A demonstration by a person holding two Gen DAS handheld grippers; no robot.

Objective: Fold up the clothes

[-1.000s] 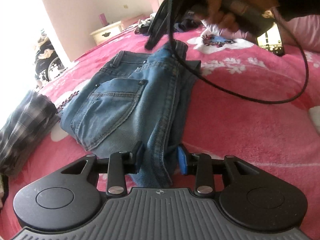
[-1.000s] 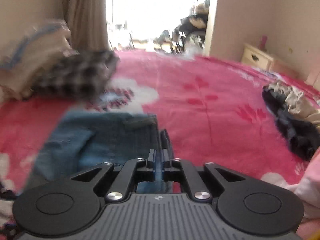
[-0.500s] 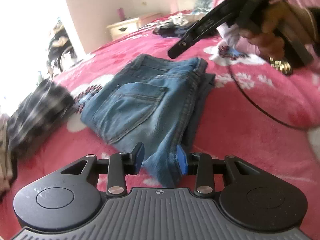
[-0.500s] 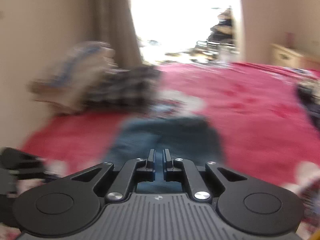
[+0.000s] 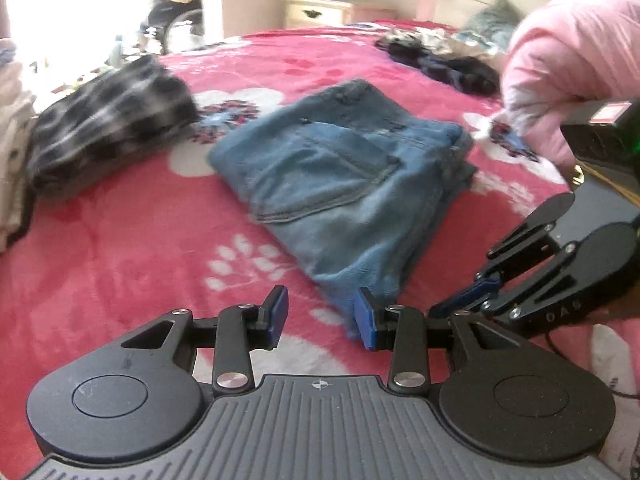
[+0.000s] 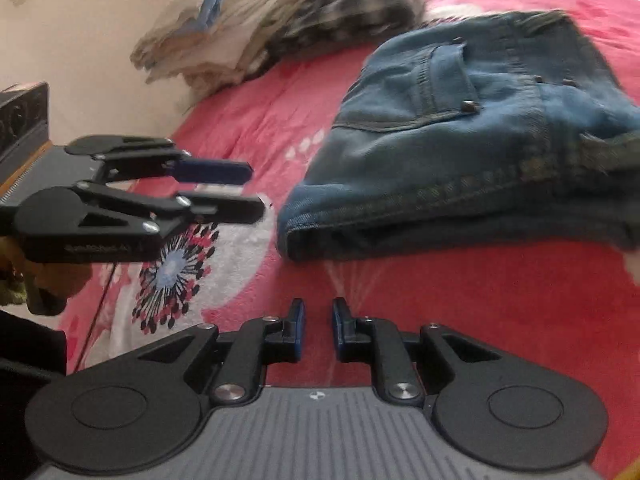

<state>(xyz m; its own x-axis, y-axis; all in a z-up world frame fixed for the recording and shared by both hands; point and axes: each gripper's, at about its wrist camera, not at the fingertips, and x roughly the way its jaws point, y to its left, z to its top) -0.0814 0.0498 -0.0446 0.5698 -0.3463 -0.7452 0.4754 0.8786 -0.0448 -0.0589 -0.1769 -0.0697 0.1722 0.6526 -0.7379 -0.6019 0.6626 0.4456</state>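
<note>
Since a second ago we have let the jeans (image 5: 340, 184) go. Our left gripper (image 5: 322, 314) then had denim between its fingers; now they stand released over the red blanket (image 5: 120, 240), with only the nearest corner of the denim just beside the right-hand pad. Our right gripper (image 6: 319, 330) has swung down from over the far side to the near edge of the bundle; its jaws are opening with nothing between them.

Seen from the right wrist, the jeans (image 6: 480, 132) lie folded into a compact stack on the bed, back pocket upward, apart from both grippers. We judge this garment done, or needing only a last tidy.

No container is in view. Finished items sit as piles on the bed instead: a plaid garment (image 5: 112, 120) and a pale folded stack (image 6: 236, 28) beyond the jeans. A dark heap of clothes (image 5: 440, 64) at the far side looks unfolded, likely our next pick.
</note>
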